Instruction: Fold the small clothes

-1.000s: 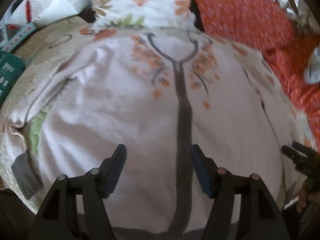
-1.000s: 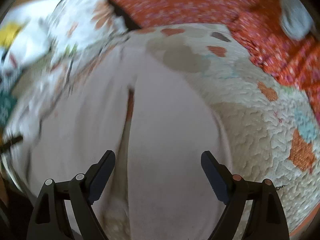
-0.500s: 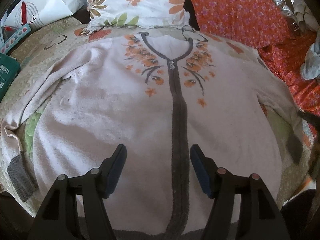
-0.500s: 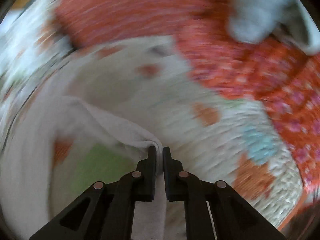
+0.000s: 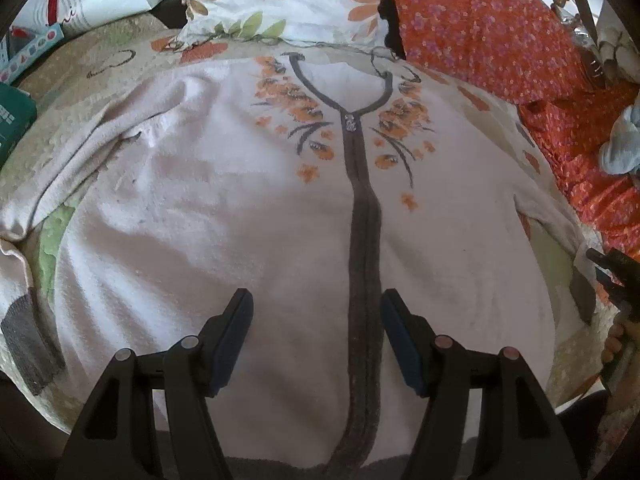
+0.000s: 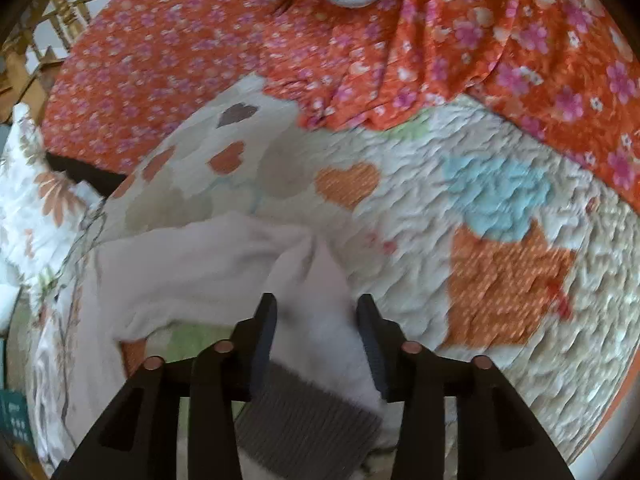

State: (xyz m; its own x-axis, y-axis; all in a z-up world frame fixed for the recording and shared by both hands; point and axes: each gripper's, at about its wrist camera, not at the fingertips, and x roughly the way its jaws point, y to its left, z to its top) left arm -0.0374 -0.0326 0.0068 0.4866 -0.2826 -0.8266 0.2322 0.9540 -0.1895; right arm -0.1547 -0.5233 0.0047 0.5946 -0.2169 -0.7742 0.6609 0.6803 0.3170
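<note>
Right gripper jaws just opening, sleeve lying loose between; left gripper open above cardigan

Right gripper: no longer pinched tight on the sleeve edge as half a second back; jaws just opening, now part-way apart, pale sleeve and its grey ribbed cuff lying between the fingers, no visible press. Shifted from over the cardigan body out to its right sleeve, above the quilted bedspread. In left wrist view, right sleeve now drawn outward toward the frame edge, grey cuff beside the right gripper.
</note>
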